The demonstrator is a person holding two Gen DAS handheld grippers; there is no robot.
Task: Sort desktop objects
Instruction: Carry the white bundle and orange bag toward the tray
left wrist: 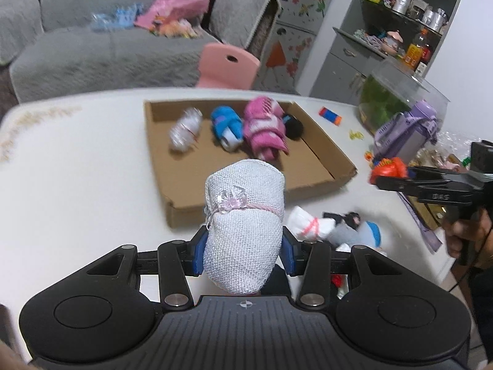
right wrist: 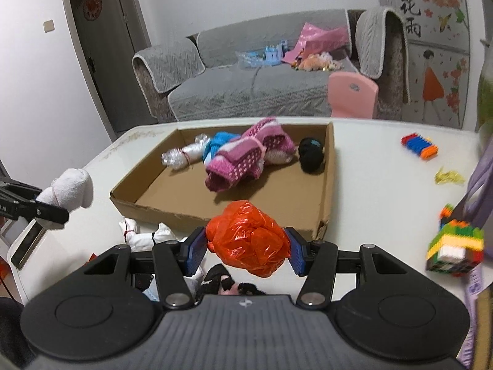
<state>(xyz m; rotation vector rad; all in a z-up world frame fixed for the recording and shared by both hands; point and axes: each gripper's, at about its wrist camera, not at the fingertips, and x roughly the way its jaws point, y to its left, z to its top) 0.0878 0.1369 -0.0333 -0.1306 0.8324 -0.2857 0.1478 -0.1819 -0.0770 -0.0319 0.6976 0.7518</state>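
Note:
My left gripper is shut on a white knitted sock roll with a pink bow, held above the table just short of the cardboard tray. My right gripper is shut on a crumpled orange plastic bag, held near the tray's front edge. The tray holds a pink sock bundle, a blue one, a clear plastic roll and a black ball. The left gripper and its white roll show at the left of the right wrist view.
Loose white, black and blue socks lie on the white table below the grippers. Building blocks, a striped block, a purple bottle and a fish tank stand at the right. A pink chair and grey sofa are behind.

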